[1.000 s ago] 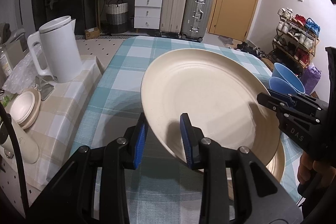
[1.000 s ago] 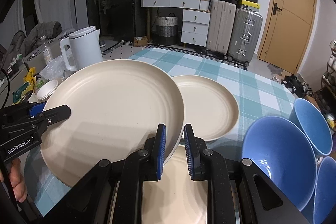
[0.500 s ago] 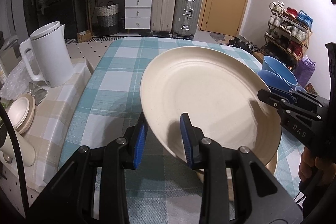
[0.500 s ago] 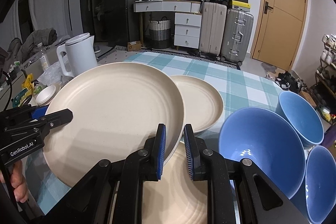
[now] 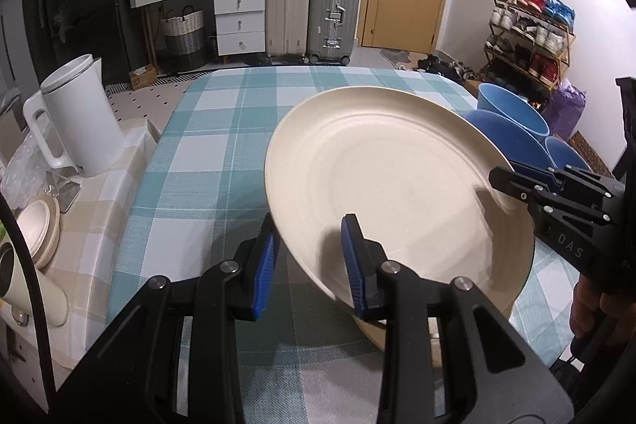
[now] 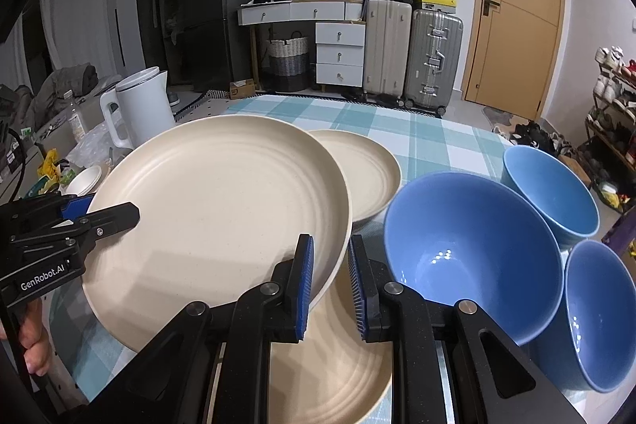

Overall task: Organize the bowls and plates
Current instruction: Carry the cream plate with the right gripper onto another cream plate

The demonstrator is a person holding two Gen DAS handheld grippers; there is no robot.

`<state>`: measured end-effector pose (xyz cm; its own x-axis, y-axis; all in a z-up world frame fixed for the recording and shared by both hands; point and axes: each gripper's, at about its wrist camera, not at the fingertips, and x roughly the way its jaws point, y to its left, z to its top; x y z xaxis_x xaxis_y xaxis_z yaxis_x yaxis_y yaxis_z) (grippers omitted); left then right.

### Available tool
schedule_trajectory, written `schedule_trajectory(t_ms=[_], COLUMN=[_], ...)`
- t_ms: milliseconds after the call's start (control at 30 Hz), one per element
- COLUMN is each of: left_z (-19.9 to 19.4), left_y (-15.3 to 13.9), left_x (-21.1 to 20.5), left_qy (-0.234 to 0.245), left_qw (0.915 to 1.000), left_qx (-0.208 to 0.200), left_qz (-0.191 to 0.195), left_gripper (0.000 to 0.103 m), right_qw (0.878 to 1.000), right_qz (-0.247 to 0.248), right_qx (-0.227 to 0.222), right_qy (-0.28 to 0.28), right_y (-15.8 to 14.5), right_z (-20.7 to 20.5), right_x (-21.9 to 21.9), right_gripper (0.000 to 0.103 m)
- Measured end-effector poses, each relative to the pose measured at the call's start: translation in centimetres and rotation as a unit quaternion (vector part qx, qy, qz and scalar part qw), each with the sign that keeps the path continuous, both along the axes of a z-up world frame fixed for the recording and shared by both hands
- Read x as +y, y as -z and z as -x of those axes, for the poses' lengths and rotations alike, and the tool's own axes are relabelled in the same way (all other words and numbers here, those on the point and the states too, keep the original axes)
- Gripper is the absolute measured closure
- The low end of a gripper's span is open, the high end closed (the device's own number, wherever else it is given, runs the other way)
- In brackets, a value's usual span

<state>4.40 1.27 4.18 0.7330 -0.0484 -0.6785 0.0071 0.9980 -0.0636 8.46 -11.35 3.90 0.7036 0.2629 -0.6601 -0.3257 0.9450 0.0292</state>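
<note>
**A:** Left wrist view first. What is the left hand-held gripper (image 5: 310, 261) doing?

**B:** Its blue pads sit either side of the near rim of the large round cream plate (image 5: 393, 185), one under the rim and one over the inner face. There looks to be some gap beside the rim, so I judge it a loose pinch, not a hard clamp. The plate is tilted, off the counter with the teal-and-white checked cloth (image 5: 222, 146), filling the centre and right of the frame.

**A:** And at the right edge?

**B:** The right hand-held gripper (image 5: 512, 181) reaches the plate's opposite rim. Two holds on opposite edges probably keep such a wide, shallow plate from tipping.

**A:** Anything beneath it?

**B:** A sliver of another cream plate (image 5: 397, 332) shows under the lower edge, likely the stack it belongs to. A white electric kettle (image 5: 79, 118) stands at left, on a side surface.

**A:** Now the right wrist view.

**B:** The right gripper's pads (image 6: 306, 277) straddle the lifted plate's rim at bottom centre, closed about it. The left gripper grips the far edge at left. Below lies the cream plate on the counter (image 6: 330, 364); a smaller cream plate (image 6: 365, 169) sits behind, at centre. Three blue glazed bowls (image 6: 469, 245) cluster at right, touching, well clear of the plate's path.

**A:** So plates on one side, bowls on the other?

**B:** That seems the sorting logic.
</note>
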Motion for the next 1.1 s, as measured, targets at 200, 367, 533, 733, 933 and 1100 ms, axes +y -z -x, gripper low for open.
schedule_trajectory(t_ms=[200,367,533,733,933,1100], left_z=[0.2,0.3,0.1,-0.2,-0.2,-0.3], left_y=[0.1,0.3,0.7,1.4,1.9,2.4], left_x=[-0.5,-0.8,-1.0,-1.6,-2.0,-2.5], left_qy=[0.017,0.03,0.042,0.054,0.066,0.074], left_qw=[0.9998,0.9995,0.9988,0.9977,0.9963,0.995], left_qx=[0.004,0.011,0.019,0.029,0.039,0.048], left_qz=[-0.001,-0.01,-0.018,-0.028,-0.039,-0.048], left_gripper=[0.075,0.075,0.075,0.075,0.075,0.075], right_qw=[1.0,1.0,1.0,1.0,0.999,0.999], right_qz=[-0.002,-0.004,-0.006,-0.003,-0.002,-0.001], right_qx=[0.0,0.002,0.008,0.01,0.017,0.024], right_qy=[0.005,0.011,0.017,0.021,0.027,0.03], right_y=[0.1,0.3,0.6,0.7,1.3,1.8], right_z=[1.2,1.9,2.1,3.0,3.6,4.0], right_x=[-0.9,-1.0,-1.2,-1.5,-1.9,-2.1], right_gripper=[0.085,0.085,0.085,0.085,0.085,0.085])
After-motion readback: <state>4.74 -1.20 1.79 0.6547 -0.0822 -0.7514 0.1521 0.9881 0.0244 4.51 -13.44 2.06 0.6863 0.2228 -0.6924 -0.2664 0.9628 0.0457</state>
